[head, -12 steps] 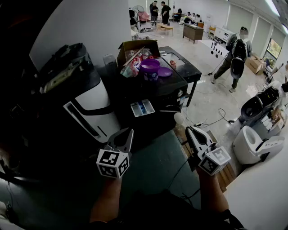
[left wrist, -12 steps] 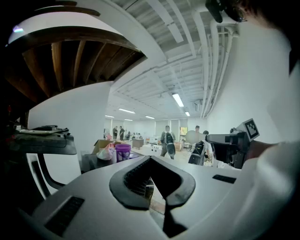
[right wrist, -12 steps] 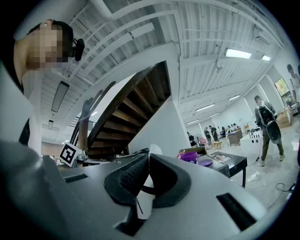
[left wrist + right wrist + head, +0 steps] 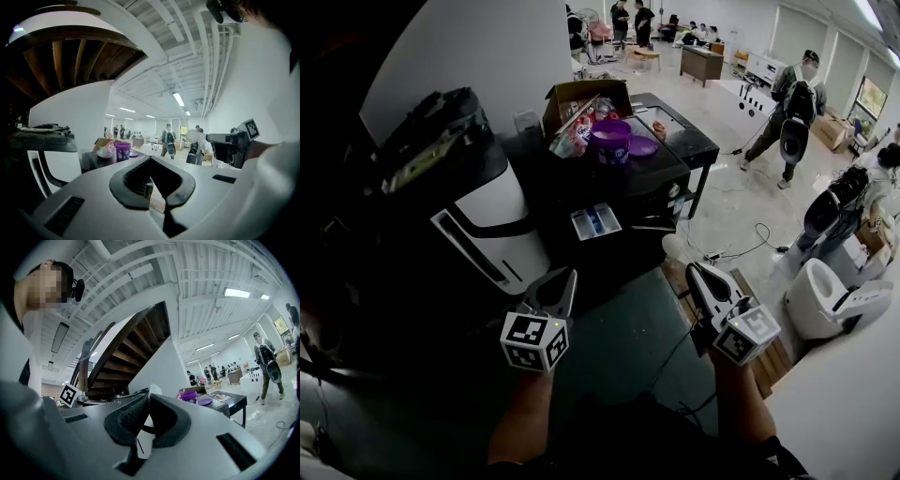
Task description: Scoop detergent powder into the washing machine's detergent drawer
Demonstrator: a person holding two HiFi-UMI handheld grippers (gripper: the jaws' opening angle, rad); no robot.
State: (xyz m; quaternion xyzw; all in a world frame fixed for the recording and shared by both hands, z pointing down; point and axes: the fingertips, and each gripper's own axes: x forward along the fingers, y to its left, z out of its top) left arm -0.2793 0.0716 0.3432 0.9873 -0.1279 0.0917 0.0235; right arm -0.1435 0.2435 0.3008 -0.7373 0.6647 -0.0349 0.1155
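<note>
The dark washing machine (image 4: 623, 192) stands ahead of me, its detergent drawer (image 4: 596, 223) pulled open at the front. On its top sit a purple detergent tub (image 4: 611, 141) and its purple lid (image 4: 643, 147), beside an open cardboard box (image 4: 581, 98). My left gripper (image 4: 562, 281) and right gripper (image 4: 697, 275) hover low over the floor, well short of the machine, both shut and holding nothing. The tub shows far off in the left gripper view (image 4: 123, 151) and in the right gripper view (image 4: 189, 396). No scoop is visible.
A white-and-black appliance (image 4: 483, 216) stands left of the washing machine. A black table (image 4: 680, 131) adjoins it on the right. Cables (image 4: 741, 253) lie on the floor, white fixtures (image 4: 825, 295) stand at the right, and a person with a backpack (image 4: 795, 112) walks behind.
Both grippers stay where they were. Only the people in the background have shifted a little.
</note>
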